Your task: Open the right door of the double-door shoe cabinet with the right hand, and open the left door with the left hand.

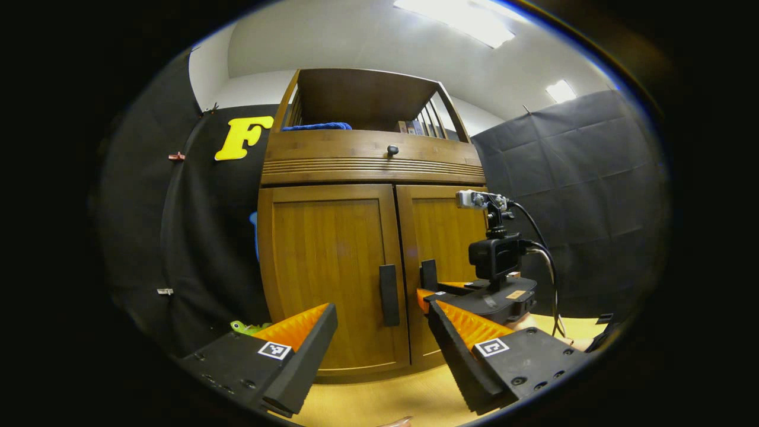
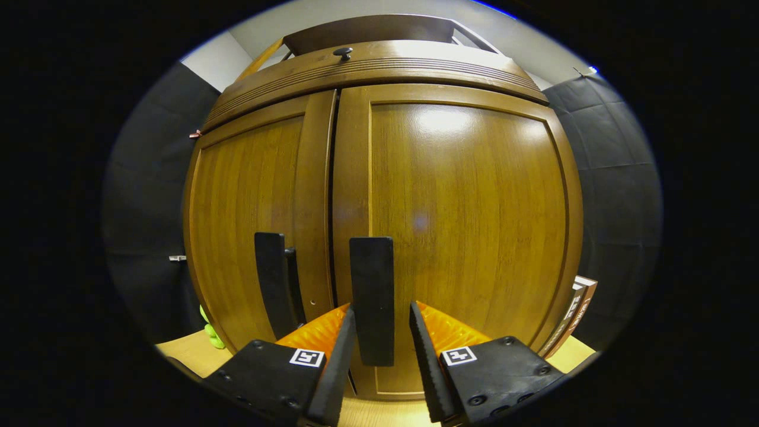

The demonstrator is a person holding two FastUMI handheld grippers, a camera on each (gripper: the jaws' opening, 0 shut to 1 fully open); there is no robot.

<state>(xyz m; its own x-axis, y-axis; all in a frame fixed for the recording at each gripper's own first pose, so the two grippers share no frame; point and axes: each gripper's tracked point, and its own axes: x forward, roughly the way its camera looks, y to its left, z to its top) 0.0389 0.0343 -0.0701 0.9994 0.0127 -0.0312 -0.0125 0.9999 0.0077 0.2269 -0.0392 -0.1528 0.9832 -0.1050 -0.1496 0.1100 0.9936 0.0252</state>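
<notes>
The double-door shoe cabinet of warm brown wood [image 1: 356, 237] stands on the pale wooden worktop [image 1: 379, 397] against the booth's black cloth, both doors shut. In the right gripper view, the right tool [image 2: 382, 332] is hard up to the right door [image 2: 468, 225], its fingers spread either side of that door's flat black upright handle [image 2: 372, 296], with a gap on the right and not yet pinching it. It looks best to close squarely on the handle's lower half, then draw back along the door's arc rather than straight out, so the grip doesn't slip.

The left tool [image 1: 379, 332] hangs back, wide apart and empty, lined up with the left door's black handle [image 1: 389, 295]; it can wait.

No brand or readable writing shows on the cabinet; the tools bear only small square black-and-white markers [image 2: 306, 357].
</notes>
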